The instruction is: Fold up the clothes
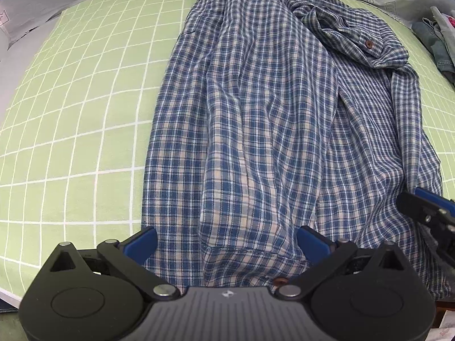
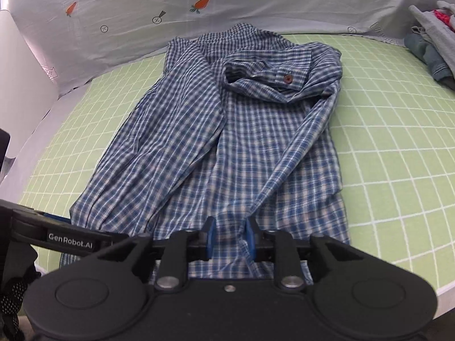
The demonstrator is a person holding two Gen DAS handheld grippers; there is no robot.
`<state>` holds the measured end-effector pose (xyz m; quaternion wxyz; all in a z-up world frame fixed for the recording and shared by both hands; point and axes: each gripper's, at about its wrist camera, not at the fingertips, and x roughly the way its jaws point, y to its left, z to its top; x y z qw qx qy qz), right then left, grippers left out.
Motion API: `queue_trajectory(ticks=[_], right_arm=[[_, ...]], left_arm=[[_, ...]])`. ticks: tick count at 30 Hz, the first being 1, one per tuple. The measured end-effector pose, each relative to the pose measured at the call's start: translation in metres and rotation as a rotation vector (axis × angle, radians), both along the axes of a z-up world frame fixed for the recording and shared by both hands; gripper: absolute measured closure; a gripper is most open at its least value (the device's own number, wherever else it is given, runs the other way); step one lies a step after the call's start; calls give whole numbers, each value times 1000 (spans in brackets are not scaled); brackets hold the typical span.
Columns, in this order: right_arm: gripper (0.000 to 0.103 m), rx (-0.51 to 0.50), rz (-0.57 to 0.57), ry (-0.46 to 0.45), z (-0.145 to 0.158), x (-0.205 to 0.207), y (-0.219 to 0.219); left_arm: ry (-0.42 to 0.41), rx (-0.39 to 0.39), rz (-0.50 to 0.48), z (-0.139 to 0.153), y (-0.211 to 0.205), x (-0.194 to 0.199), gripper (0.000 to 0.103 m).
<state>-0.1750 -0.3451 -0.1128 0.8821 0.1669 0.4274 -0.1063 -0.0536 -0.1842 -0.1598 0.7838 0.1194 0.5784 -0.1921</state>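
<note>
Plaid shirt [image 2: 227, 130] lies centre frame on the green gridded mat [image 2: 384, 147]. My right gripper [image 2: 229, 240] stands narrowly parted around a cuff fold I may not truly grip, so it could slip free; my left gripper [image 1: 227, 241] is spread wide over the hem.

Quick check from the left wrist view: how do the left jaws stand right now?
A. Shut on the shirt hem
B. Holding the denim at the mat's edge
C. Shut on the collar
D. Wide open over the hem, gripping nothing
D: the left gripper has its jaws spread wide, with the shirt hem lying flat and unpinched between them.
</note>
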Motion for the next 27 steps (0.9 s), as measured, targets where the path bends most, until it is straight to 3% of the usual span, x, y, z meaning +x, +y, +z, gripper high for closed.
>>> queue_trajectory(ticks=[2, 6, 13, 14, 17, 19, 22, 25, 27], right_arm=[[72, 9, -20, -16, 4, -8, 0], [58, -16, -116, -44, 14, -25, -14], [59, -5, -123, 5, 2, -35, -10], [64, -21, -102, 21, -2, -31, -5], [103, -61, -63, 87, -17, -20, 7], [103, -71, -55, 67, -16, -20, 12], [103, -95, 0, -33, 3, -24, 23], [103, -77, 40, -35, 1, -19, 30], [102, -25, 29, 25, -16, -13, 26]], left_arm=[[-4, -3, -10, 1, 1, -1, 0], [-2, -8, -20, 1, 6, -2, 0], [-3, -16, -40, 1, 5, -5, 0], [-1, -16, -44, 0, 5, -6, 0], [5, -15, -57, -2, 4, -9, 0], [4, -15, -63, -2, 4, -11, 0], [1, -20, -64, -2, 7, -14, 0], [14, -22, -50, -6, 9, -15, 0], [18, -22, -45, -6, 10, -16, 0]])
